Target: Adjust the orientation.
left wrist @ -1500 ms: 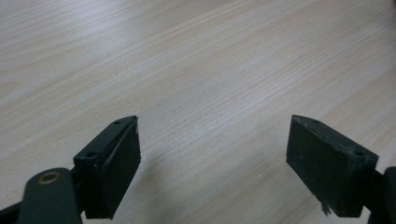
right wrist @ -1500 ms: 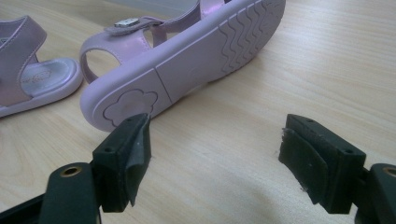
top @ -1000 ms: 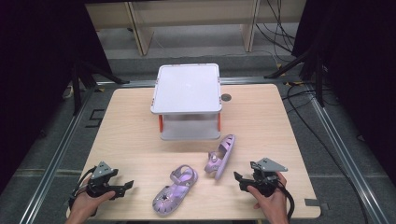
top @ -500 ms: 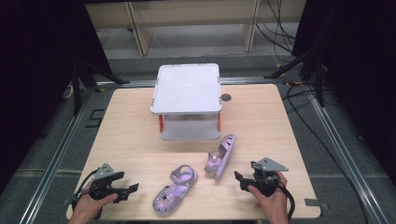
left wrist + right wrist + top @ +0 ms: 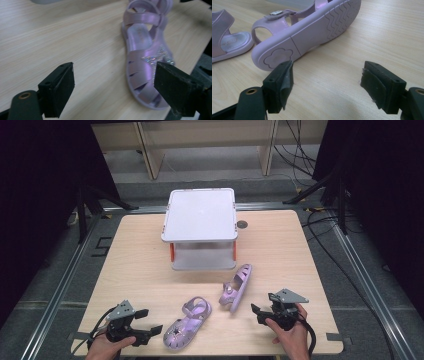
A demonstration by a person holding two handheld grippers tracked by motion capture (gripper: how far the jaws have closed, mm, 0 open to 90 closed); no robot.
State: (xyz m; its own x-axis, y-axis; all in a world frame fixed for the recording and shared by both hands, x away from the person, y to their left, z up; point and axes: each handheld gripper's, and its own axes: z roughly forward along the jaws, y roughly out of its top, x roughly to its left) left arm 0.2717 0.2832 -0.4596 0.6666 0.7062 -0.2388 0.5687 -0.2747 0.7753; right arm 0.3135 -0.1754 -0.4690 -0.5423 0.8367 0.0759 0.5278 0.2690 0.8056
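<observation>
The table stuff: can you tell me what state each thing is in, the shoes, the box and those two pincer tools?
Left gripper: open, empty, beside the near sandal.
Right gripper: open, empty.
Near sandal: sole down, strap closed.
Far sandal: tipped on its side, tread showing.
Storage box: lid on.

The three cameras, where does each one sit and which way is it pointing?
High view: above the table's near edge, looking forward and down on the table, lidded box, both sandals, both hands.
Left gripper view: on the left gripper, facing the upright sandal; open jaws show.
Right gripper view: on the right gripper, facing the tipped sandal's sole; open jaws show.
Shared: both gripper views catch the upright sandal.
</observation>
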